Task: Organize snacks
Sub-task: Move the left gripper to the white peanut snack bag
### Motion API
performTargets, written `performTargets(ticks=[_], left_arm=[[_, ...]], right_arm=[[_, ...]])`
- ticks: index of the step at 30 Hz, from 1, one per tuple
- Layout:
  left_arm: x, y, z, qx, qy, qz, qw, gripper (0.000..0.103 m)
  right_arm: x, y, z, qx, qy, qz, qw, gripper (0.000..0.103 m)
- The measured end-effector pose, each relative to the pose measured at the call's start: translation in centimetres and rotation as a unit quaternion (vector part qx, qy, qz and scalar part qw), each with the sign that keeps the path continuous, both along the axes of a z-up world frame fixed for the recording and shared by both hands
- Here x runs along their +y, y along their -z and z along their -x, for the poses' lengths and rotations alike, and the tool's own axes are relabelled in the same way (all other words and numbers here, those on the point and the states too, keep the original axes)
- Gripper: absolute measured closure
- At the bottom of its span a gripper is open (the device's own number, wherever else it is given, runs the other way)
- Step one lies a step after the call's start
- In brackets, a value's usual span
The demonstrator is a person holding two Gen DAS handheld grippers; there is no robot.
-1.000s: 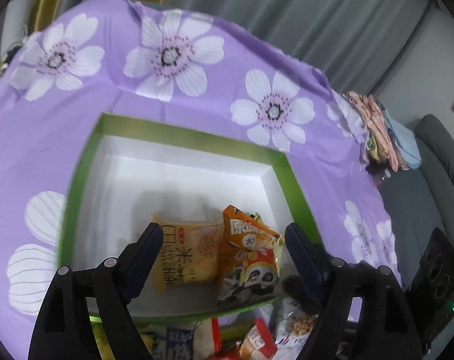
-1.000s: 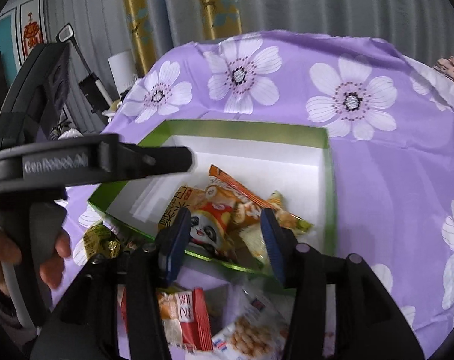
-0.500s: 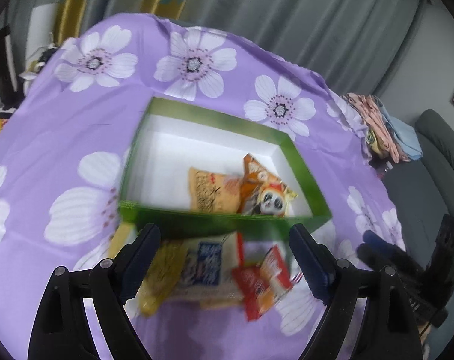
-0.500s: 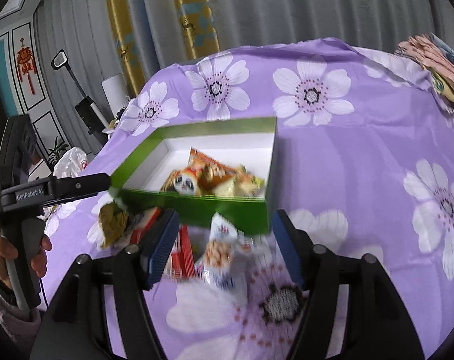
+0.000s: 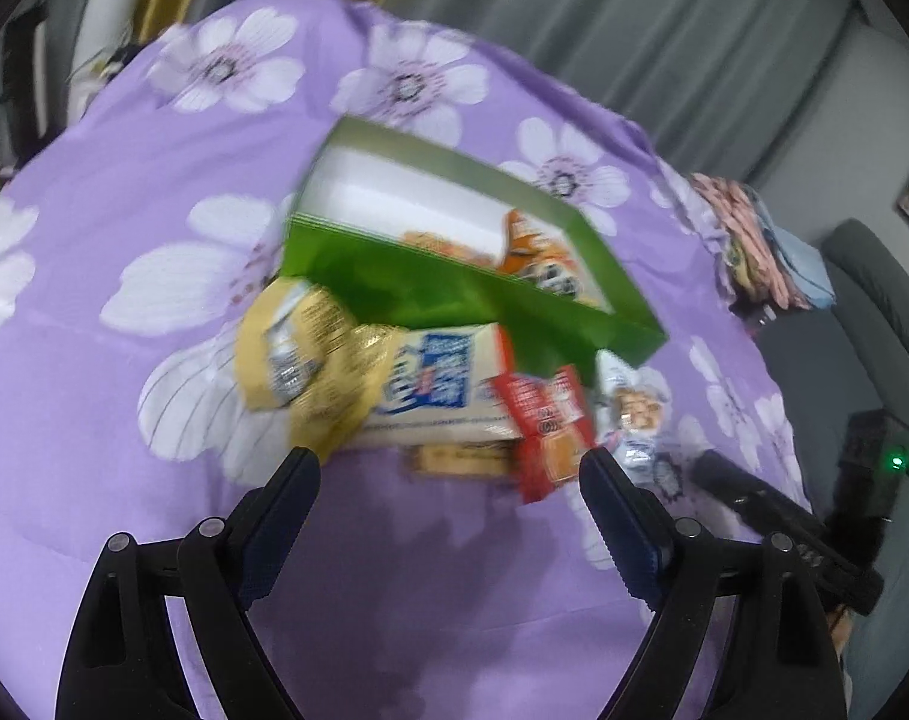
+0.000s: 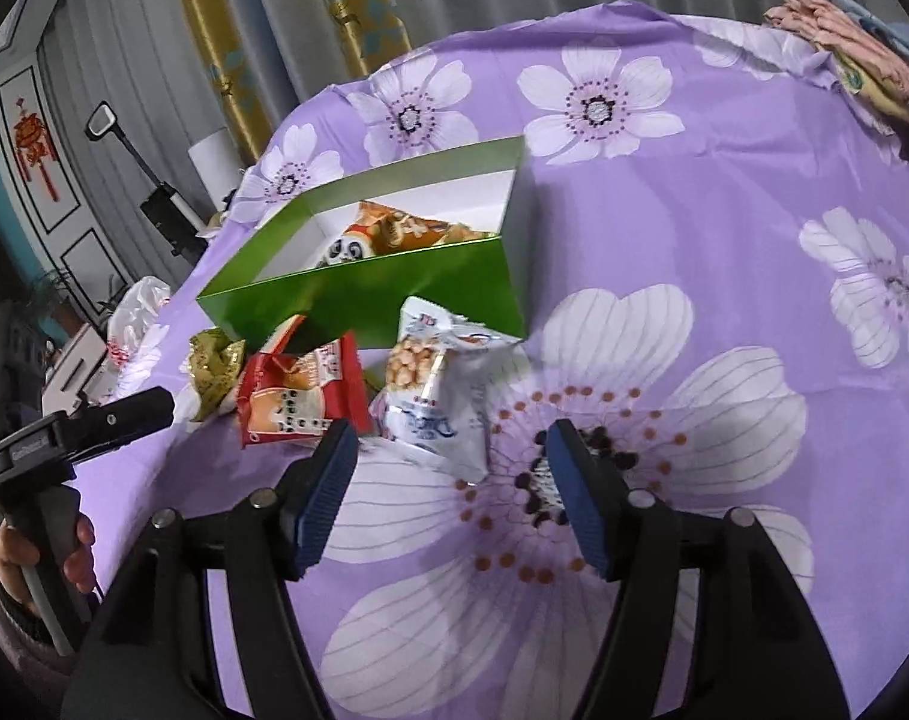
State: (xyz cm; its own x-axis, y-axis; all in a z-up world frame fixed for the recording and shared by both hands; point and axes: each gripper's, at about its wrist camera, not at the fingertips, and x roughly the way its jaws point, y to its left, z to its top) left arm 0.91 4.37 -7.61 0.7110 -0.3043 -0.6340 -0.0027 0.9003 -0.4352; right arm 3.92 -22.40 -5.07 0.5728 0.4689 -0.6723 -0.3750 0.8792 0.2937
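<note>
Over at the near side of the table (image 6: pixel 724 210), purple flowered cloth and all: green box (image 6: pixel 394 294) sitting roughly mid-table, open top, already holding a panda packet (image 6: pixel 349 249) and an orange packet (image 6: pixel 406 225) against its right wall. Probably dropped there as the first sorted snacks.

Loose pile pressed right up against the box's near wall: gold wrapper (image 5: pixel 316 360) at the left end, blue-and-white pack (image 5: pixel 436 390) partly under it, red packet (image 6: pixel 301 396) in the middle, white peanut bag (image 6: pixel 439 396) at the right end, standing half upright and leaning. Looks dumped close to the box to keep the carry short.

Left tool (image 5: pixel 448 486) spread wide, nothing between the pads, hovering just short of the gold wrapper and the red packet. Right tool (image 6: pixel 451 474) also apart and empty, lined up on the peanut bag, lower edge of that bag sitting just ahead of the gap.

In the way: tall near wall of the box, so anything grabbed needs lifting over it. Packets overlapping too, so pulling one may drag a neighbour. Folded clothes (image 6: pixel 856 54) at the far right edge, well clear.
</note>
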Motion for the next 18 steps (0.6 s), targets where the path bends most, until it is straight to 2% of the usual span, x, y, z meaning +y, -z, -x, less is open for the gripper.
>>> performTargets(ticks=[3, 10, 14, 18], left_arm=[[-1.6, -1.0, -0.5, -0.013, 0.02, -0.018, 0.9996, 0.015], [-6.0, -2.4, -2.5, -0.025, 0.081, -0.038, 0.9957, 0.015], [-9.0, -2.3, -4.9, -0.015, 0.105, -0.068, 0.992, 0.015], [-11.9, -1.9, -6.9, -0.002, 0.141, -0.088, 0.9862, 0.015]], right_arm=[[0.4, 0.2, 0.0, -0.006, -0.008, 0.009, 1.0, 0.037], [0.4, 1.3, -0.6, 0.009, -0.015, -0.009, 1.0, 0.037], [0.4, 1.6, -1.1, 0.018, -0.018, -0.038, 0.999, 0.037], [1.1, 1.8, -1.5, 0.023, -0.023, -0.042, 0.999, 0.037]])
